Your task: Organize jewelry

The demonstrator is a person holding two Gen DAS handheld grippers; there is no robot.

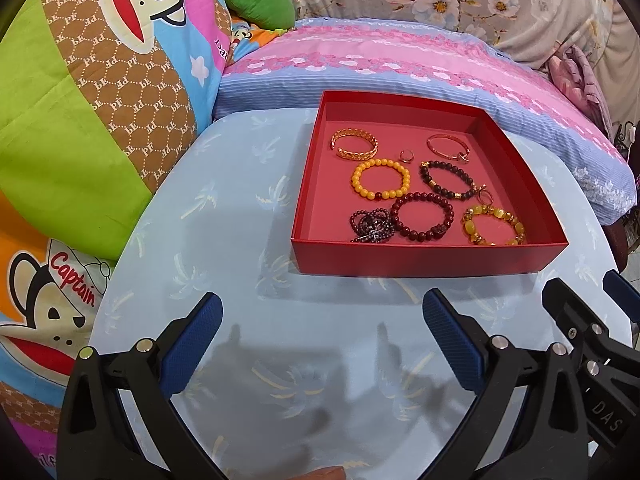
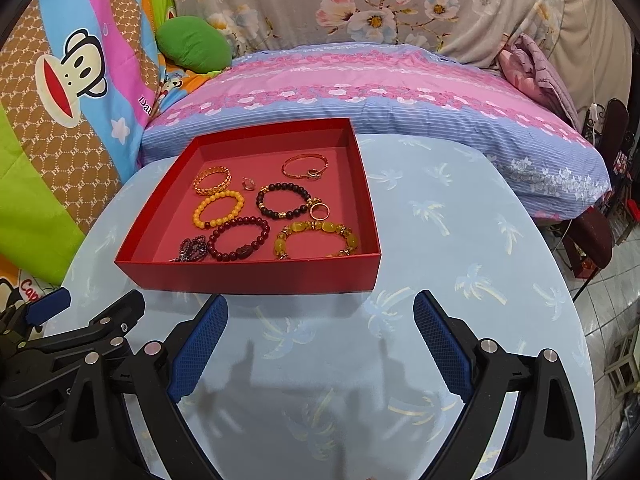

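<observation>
Quilt: my cartoon-print quilt (image 1: 80, 120) bunches up at the far left, against the table's edge.
Left gripper: I hold my left gripper (image 1: 322, 330) low over the near part of the table, fingers spread wide and released, nothing between them. It points toward the box's near wall, well short of it.
Table: the round table (image 1: 240, 220) has a pale blue palm-print cover under a glossy top that reflects my fingers.
Box: the red box (image 1: 424, 258) sits open on the far half of the table, ahead and a bit right of my left gripper, ahead and left of my right one.
Jewelry, left to right: a dark tangled bead piece (image 1: 370, 226) in the near left corner; a gold cuff (image 1: 355, 144) at the back left; a yellow bead bracelet (image 1: 380, 179) just in front of it; a small ring (image 1: 406, 156); a dark red bead bracelet (image 1: 422, 217); a black bead bracelet (image 1: 450, 179); a thin rose-gold bangle (image 1: 446, 145) at the back right; a second ring (image 2: 320, 211) touching the black bracelet; an amber bracelet (image 1: 494, 226) in the near right corner.
Right gripper: I hold my right gripper (image 2: 320, 326) level with the left and just beside it, also released and holding nothing, above bare table right of the box.
Pillow: a pink and blue pillow (image 2: 360, 88) lies behind the table.
</observation>
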